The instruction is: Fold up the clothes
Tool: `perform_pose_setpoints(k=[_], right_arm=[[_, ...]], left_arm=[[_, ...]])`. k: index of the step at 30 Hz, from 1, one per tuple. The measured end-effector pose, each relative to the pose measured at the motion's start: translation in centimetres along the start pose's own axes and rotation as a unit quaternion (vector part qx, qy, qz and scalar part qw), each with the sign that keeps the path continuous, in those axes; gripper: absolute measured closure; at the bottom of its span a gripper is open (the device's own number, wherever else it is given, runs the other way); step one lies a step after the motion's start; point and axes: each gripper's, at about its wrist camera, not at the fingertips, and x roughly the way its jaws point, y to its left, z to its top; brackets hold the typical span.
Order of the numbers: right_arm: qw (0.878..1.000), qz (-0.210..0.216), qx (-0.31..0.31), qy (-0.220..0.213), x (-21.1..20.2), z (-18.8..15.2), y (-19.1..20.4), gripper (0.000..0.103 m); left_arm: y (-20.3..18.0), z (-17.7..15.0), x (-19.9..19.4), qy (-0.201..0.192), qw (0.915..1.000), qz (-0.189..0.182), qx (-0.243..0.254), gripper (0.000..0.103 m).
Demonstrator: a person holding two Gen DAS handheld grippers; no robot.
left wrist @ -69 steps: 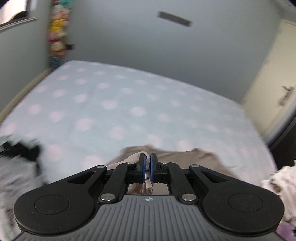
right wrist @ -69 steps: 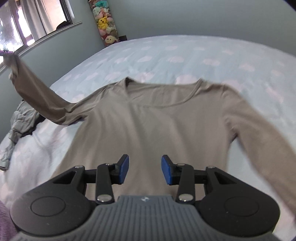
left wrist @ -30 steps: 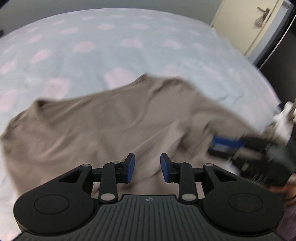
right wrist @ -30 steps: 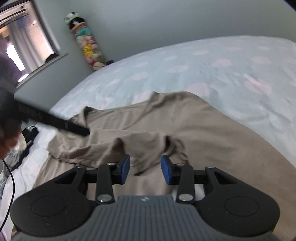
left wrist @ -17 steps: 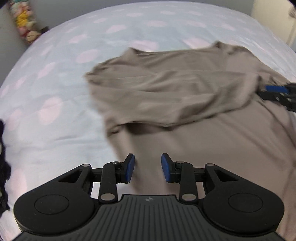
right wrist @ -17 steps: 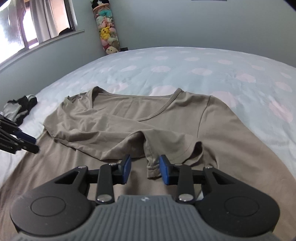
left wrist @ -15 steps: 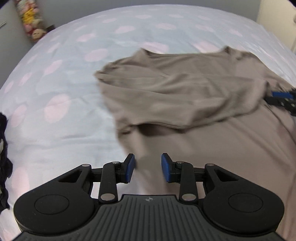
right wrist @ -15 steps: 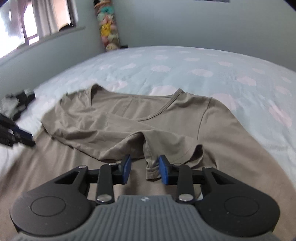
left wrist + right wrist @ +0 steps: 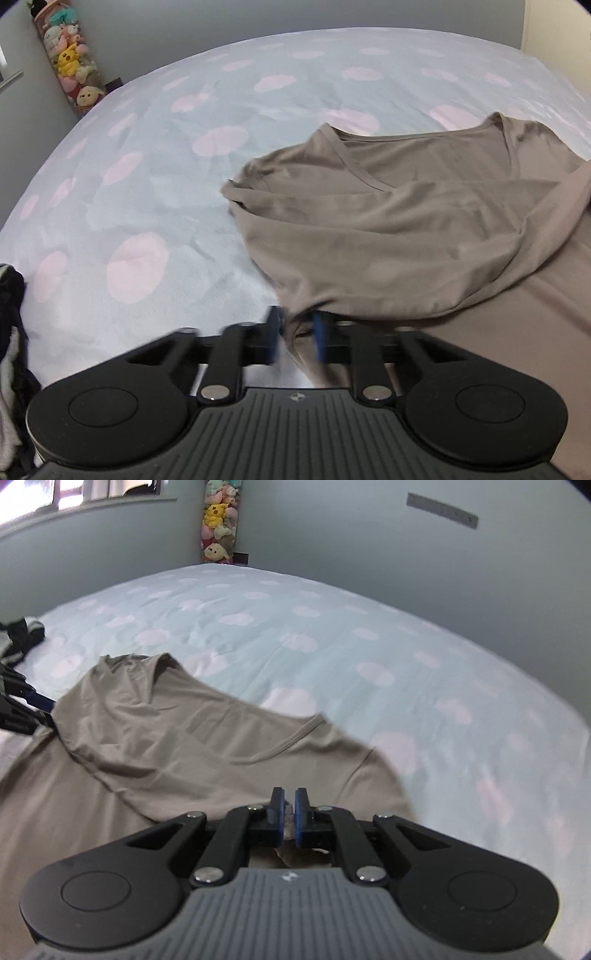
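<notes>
A taupe long-sleeved shirt [image 9: 424, 229] lies face up on the bed, one sleeve folded across its chest. My left gripper [image 9: 297, 332] is at the shirt's left side edge. Its jaws are blurred and closing, and a bunched fold of that edge fills the gap between them. In the right wrist view the shirt [image 9: 192, 746] spreads to the left, and my right gripper [image 9: 289, 812] is shut on a small fold of its fabric near the right shoulder. The left gripper [image 9: 37, 707] shows at that view's left edge, against the shirt's side.
The bed sheet [image 9: 155, 192] is pale blue with pink spots and has open space beyond the shirt. A dark heap of clothes [image 9: 11, 332] [image 9: 22, 635] lies at the left edge. A column of plush toys [image 9: 218, 520] stands in the far corner.
The left gripper dropped the sleeve across the chest, moved to the shirt's left side edge and narrowed its jaws on it. The right gripper closed on the fabric, rose and rolled.
</notes>
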Motion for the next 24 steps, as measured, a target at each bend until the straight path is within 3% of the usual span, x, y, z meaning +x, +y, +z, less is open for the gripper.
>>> perform_pose_setpoints(k=[4, 7, 9, 12, 15, 21, 24], right_arm=[[0.999, -0.037, -0.027, -0.008, 0.3, 2.4, -1.2, 0.098], [0.997, -0.055, -0.016, -0.054, -1.0, 3.8, -1.8, 0.098], [0.996, -0.055, -0.035, -0.06, -1.5, 3.4, -1.2, 0.098], [0.997, -0.034, -0.071, -0.013, -0.6, 0.7, 0.3, 0.098], [0.997, -0.012, -0.066, 0.034, 0.1, -2.5, 1.0, 0.101], [0.996, 0.014, -0.033, 0.085, 0.2, -6.4, 0.8, 0.102], [0.996, 0.023, -0.003, 0.083, -0.4, -6.7, -0.1, 0.1]], left_arm=[[1.9, 0.5, -0.7, -0.004, 0.9994, -0.008, -0.033, 0.094], [2.7, 0.2, -1.3, -0.015, 0.9982, -0.014, -0.057, 0.094], [2.7, -0.3, -1.3, -0.015, 0.9984, -0.011, -0.054, 0.094], [2.5, -1.4, -0.6, -0.003, 0.999, -0.01, -0.044, 0.094], [2.6, -2.2, -0.1, 0.002, 0.9987, -0.015, -0.049, 0.094], [3.5, -2.4, -0.5, 0.013, 0.9983, -0.036, -0.044, 0.087], [4.2, -2.8, -1.3, 0.024, 0.9972, -0.054, -0.045, 0.083]])
